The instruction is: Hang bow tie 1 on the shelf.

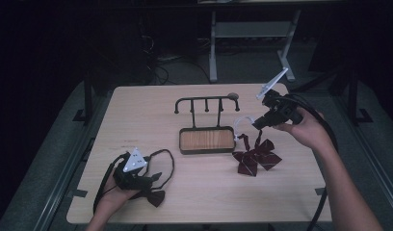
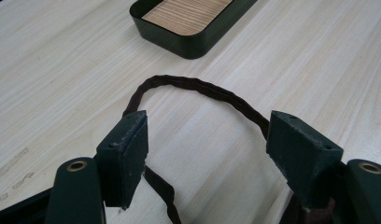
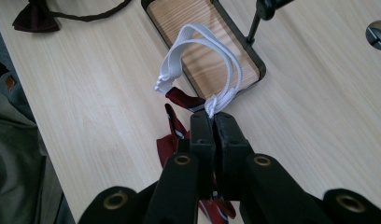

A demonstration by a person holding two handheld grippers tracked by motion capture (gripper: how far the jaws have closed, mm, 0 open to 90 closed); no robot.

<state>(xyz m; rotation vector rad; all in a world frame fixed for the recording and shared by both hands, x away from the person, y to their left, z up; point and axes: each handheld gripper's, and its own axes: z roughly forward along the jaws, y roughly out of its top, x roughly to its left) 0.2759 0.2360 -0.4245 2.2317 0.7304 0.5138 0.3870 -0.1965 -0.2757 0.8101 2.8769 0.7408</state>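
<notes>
At about 7 o'clock on the bench [image 1: 137,110] in the high view, the left gripper [image 1: 153,177] lies low in the person's left hand [image 1: 112,197], a grey plate on top. Its fingers [image 2: 125,151] stand wide, with nothing pressed between them. A dark bow tie [image 1: 156,197] lies touching the bench just beside them, and its dark strap [image 2: 198,86] loops out on the wood toward 12 o'clock; in the left gripper view the loop runs from one finger to the other, and whether it touches them I cannot tell.

At the centre stands a dark tray [image 1: 181,142] with a wooden floor. A black rack [image 1: 206,100] with short pegs rises from its far side, toward 12 o'clock.

At about 4 o'clock of the tray, a red bow tie [image 1: 256,159] with pale stripes rests on the bench, just beside the tray's corner. Its white strap [image 3: 198,49] stands up in a loop over the tray's end.

At about 2 o'clock, the right gripper [image 3: 212,119] is held above the bench in the right hand [image 1: 307,127], pointing down toward the tray. Its fingers are pressed together on the white strap at a knot near the tie, so that the strap is lifted while the tie's wings lie on the wood.
</notes>
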